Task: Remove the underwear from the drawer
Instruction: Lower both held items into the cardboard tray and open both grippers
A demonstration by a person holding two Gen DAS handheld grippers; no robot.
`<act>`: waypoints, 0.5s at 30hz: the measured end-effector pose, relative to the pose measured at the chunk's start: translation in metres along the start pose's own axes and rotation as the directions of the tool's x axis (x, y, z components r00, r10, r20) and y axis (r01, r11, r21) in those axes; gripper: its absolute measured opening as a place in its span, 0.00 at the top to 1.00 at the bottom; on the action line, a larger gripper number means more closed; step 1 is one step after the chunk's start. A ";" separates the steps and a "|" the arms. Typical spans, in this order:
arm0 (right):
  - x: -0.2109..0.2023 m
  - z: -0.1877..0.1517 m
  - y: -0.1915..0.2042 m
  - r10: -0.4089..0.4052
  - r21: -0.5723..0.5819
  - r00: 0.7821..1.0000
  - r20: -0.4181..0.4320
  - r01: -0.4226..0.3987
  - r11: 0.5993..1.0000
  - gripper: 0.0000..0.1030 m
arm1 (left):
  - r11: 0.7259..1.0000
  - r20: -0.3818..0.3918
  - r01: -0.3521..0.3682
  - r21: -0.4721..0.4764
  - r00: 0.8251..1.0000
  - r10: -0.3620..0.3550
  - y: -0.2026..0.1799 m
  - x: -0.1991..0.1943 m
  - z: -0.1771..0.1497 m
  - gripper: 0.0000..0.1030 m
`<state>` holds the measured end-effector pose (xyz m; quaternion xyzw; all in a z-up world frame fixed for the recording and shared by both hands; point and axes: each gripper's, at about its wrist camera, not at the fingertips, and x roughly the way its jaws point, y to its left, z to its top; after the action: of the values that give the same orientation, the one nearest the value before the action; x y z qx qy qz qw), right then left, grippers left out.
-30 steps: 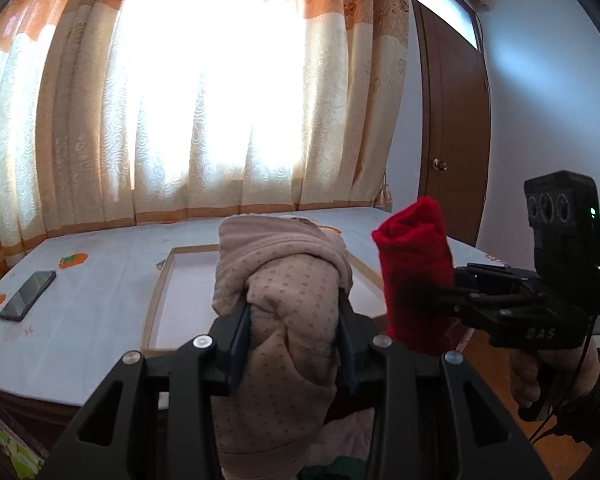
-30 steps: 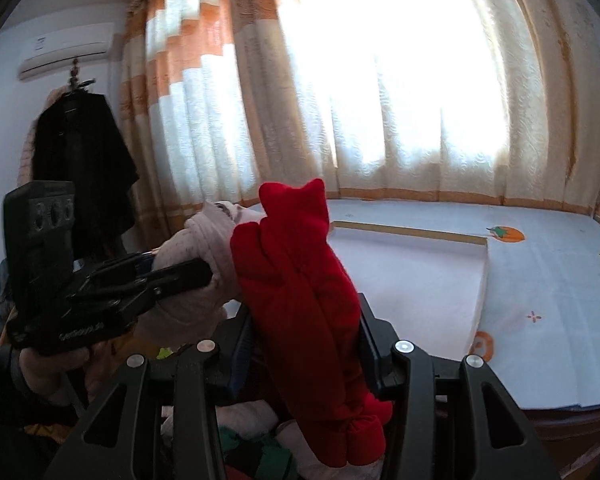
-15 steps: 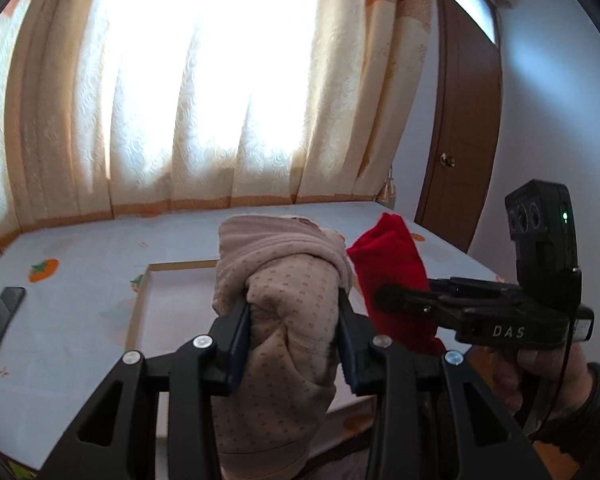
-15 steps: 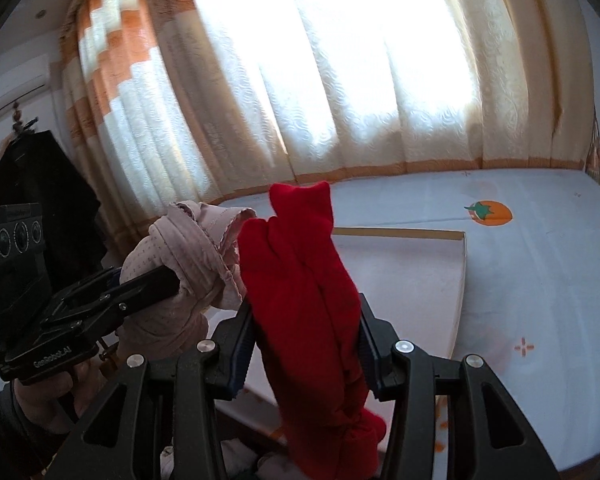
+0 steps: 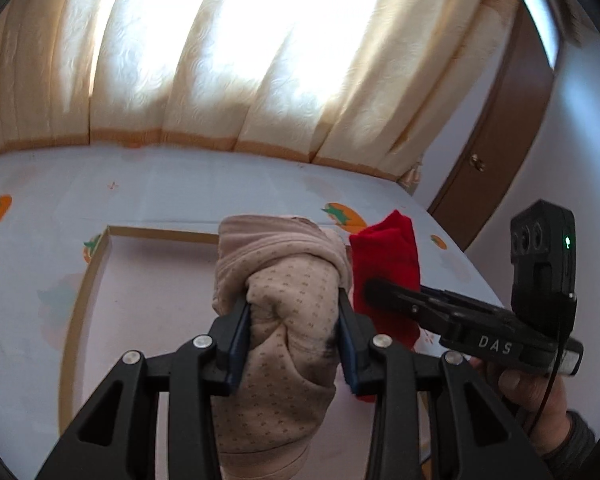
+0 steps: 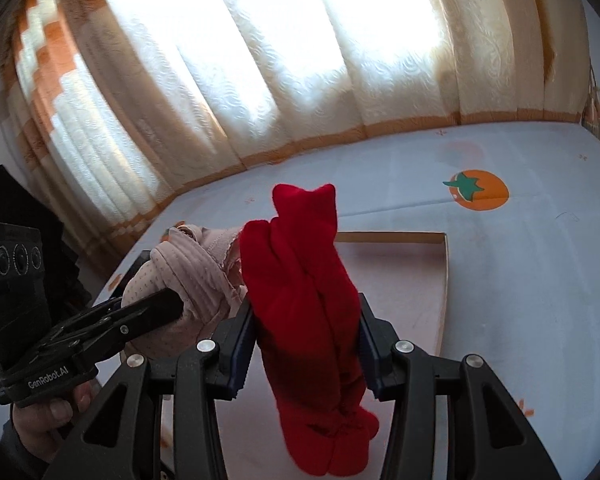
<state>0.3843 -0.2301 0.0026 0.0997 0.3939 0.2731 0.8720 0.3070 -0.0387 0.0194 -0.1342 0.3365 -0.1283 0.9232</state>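
Left tool's underwear point(image 5: 284, 320) sits left of, touching, right tool's underwear point(image 5: 388, 268), above bed point(image 5: 160, 192).

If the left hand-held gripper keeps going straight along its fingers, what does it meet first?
Probably the shallow, wood-edged white tray on the fruit-print bedsheet. The left hand-held gripper, clamped on rolled beige dotted underwear, points down at it; depth is uncertain.

Your grippers are matte black with silver screws and blue-edged pads; the right gripper point(image 5: 384, 292) reads "DAS", the left gripper point(image 6: 156, 308) "GenRobot.AI". A green light glows above the "DAS" lettering, a thin black cable hangs beside it, and below it your sleeve point(image 5: 576, 440) is dark grey.
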 end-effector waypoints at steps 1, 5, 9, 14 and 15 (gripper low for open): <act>0.003 0.002 -0.002 -0.010 0.005 1.000 -0.008 0.010 1.000 0.53 | 1.000 -0.003 -0.001 -0.007 1.000 0.001 0.000 0.004 0.002 0.64; 0.017 0.014 -0.018 -0.040 0.040 0.998 -0.044 0.042 0.998 0.53 | 0.998 -0.025 0.014 -0.062 1.000 -0.015 0.001 0.023 0.009 0.64; 0.027 0.022 -0.026 -0.069 0.035 0.996 -0.057 0.071 0.997 0.53 | 0.993 -0.033 0.022 -0.112 0.999 -0.025 0.002 0.042 0.016 0.64; 0.036 0.025 -0.035 -0.078 0.047 0.995 -0.057 0.081 0.996 0.52 | 0.992 -0.046 0.008 -0.124 0.999 -0.013 -0.002 0.060 0.020 0.64; 0.038 0.025 -0.036 -0.076 0.043 0.995 -0.061 0.079 0.996 0.52 | 0.992 -0.046 0.004 -0.129 0.999 -0.010 -0.001 0.063 0.021 0.62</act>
<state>0.4371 -0.2378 -0.0186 0.0958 0.4294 0.2329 0.8673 0.3672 -0.0569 -0.0017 -0.1918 0.3651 -0.1126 0.9040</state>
